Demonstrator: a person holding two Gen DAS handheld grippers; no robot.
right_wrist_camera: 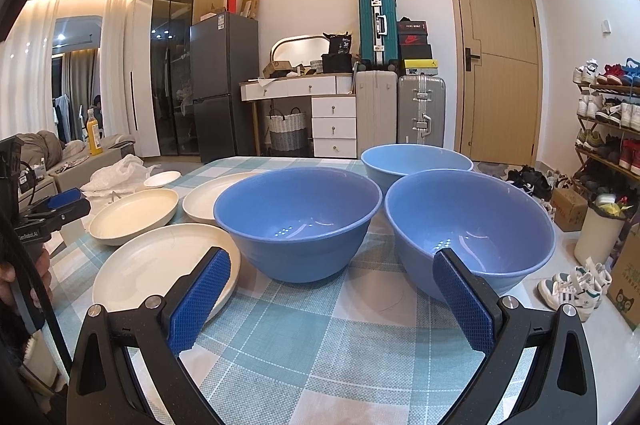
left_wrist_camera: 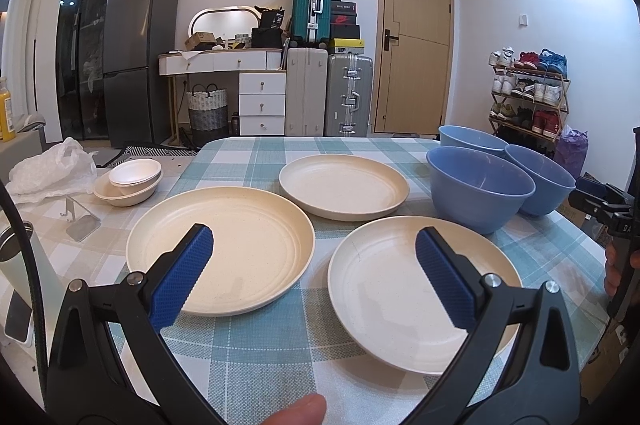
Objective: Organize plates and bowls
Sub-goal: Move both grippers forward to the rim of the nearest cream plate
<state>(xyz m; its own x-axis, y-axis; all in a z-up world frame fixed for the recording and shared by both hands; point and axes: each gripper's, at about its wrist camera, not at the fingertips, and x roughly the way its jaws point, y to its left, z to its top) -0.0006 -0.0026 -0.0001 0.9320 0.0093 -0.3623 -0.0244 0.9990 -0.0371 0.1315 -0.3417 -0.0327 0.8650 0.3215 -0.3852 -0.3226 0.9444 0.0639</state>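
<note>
Three cream plates lie apart on the checked tablecloth (left_wrist_camera: pixel 248 357): a left plate (left_wrist_camera: pixel 256 245), a far plate (left_wrist_camera: pixel 344 185) and a near right plate (left_wrist_camera: pixel 384 289). Three blue bowls stand at the right: a near bowl (left_wrist_camera: pixel 480 189), a right bowl (left_wrist_camera: pixel 540 185) and a far bowl (left_wrist_camera: pixel 472 141). My left gripper (left_wrist_camera: pixel 314 239) is open and empty, hovering over the gap between the two near plates. My right gripper (right_wrist_camera: pixel 332 259) is open and empty in front of the two near bowls (right_wrist_camera: pixel 298 221) (right_wrist_camera: pixel 470 229), with the near right plate (right_wrist_camera: pixel 160 277) at its left.
Small white bowls (left_wrist_camera: pixel 130 181) are stacked at the table's left beside a crumpled plastic bag (left_wrist_camera: pixel 52 173) and a metal phone stand (left_wrist_camera: pixel 80 221). The right table edge runs beside the bowls. A shoe rack (left_wrist_camera: pixel 532 93) stands beyond it, and boxes and sneakers (right_wrist_camera: pixel 572 289) lie on the floor.
</note>
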